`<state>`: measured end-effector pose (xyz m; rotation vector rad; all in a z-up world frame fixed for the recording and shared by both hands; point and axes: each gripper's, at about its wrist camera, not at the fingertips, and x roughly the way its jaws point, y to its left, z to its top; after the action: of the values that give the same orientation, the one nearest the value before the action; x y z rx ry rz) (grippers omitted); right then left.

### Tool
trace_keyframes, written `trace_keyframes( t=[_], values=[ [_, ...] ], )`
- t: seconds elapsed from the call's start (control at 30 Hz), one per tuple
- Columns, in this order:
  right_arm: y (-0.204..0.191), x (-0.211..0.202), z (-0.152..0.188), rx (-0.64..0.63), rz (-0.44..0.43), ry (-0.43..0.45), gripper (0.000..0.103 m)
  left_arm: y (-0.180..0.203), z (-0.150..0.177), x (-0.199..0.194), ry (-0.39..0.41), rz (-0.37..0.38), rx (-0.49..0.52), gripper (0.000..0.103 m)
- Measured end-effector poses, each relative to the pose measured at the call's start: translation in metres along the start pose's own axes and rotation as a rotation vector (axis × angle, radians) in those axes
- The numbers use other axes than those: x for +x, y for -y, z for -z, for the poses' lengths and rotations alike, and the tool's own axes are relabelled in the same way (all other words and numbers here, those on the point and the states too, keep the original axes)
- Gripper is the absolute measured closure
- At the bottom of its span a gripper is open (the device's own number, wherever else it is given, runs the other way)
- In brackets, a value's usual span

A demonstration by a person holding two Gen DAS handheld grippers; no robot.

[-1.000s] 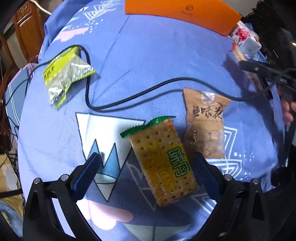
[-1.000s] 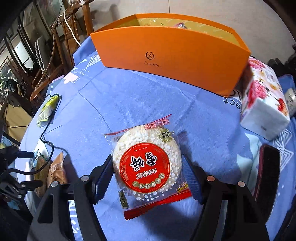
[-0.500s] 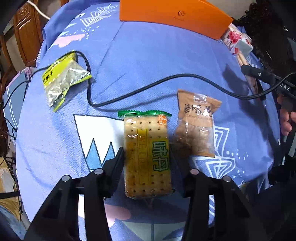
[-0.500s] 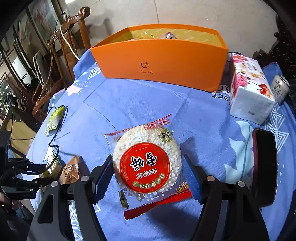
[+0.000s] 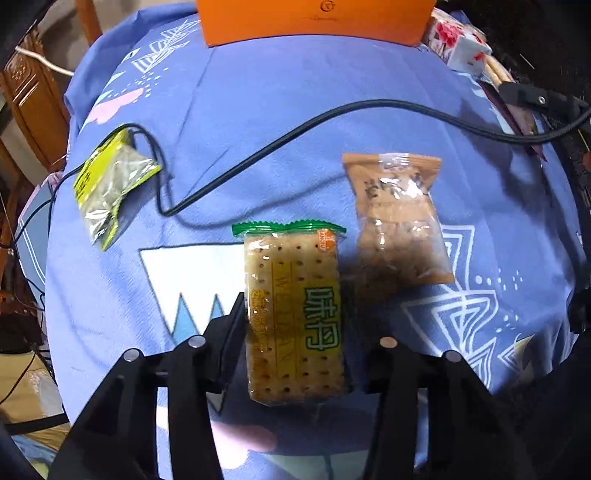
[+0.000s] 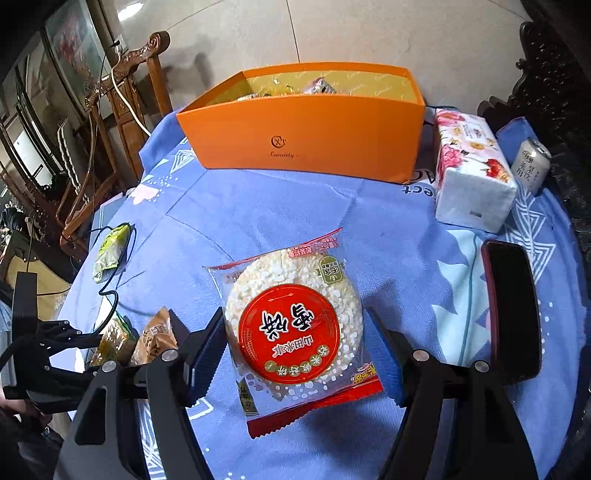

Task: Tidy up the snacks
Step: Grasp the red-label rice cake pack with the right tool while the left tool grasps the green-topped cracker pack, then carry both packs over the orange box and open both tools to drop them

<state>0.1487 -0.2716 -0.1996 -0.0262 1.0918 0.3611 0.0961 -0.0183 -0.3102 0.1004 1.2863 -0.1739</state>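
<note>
Gripping the cracker packet [image 5: 295, 314] by its two long edges, the left gripper [image 5: 299, 332] is pointing steeply down at the blue tablecloth [image 5: 295, 122] — its jaws have just been closing and both pads are now pressing on the packet. The packet's green sealed end is pointing away from the camera. Just to its right a brown snack bag [image 5: 399, 221] is lying flat on the cloth, and well off to the left a yellow-green seed packet [image 5: 110, 184] is resting beside a loop of black cable [image 5: 258, 155]. The orange box [image 5: 314, 18] is standing at the far edge of the cloth.

The right gripper [image 6: 295, 339] is holding the round rice cracker pack [image 6: 291, 325] between its blue pads, fingers clamped on the two sides of the wrapper. Beyond it the orange box [image 6: 306, 133] is sitting open-topped — several wrapped snacks are showing inside. A floral tissue pack [image 6: 469, 170] is standing just right of the box, a drink can [image 6: 533, 162] is further right, and a dark phone [image 6: 511, 310] is lying on the cloth near the right finger.
</note>
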Motion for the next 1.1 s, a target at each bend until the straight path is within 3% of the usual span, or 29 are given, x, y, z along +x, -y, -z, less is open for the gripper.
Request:
trace_keyframes(
  t=[0.27,0.5,0.6,0.8,1.1],
  values=[
    [-0.007,-0.025,0.0,-0.007,0.03,0.066,0.03,-0.024,0.006,-0.057,0.125,0.071,0.024,0.057],
    [-0.002,-0.047,-0.02,0.044,0.05,0.151,0.03,-0.037,-0.037,-0.135,0.294,0.118,0.022,0.057],
    [-0.005,-0.058,-0.037,0.039,0.052,0.201,0.03,-0.047,-0.074,-0.158,0.362,0.141,-0.006,0.057],
    [-0.007,-0.077,-0.106,0.037,0.046,0.327,0.03,-0.055,-0.185,-0.179,0.486,0.145,0.009,0.057],
    [-0.005,-0.072,-0.217,-0.005,0.092,0.438,0.03,-0.046,-0.329,-0.182,0.568,0.125,0.076,0.056]
  ],
)
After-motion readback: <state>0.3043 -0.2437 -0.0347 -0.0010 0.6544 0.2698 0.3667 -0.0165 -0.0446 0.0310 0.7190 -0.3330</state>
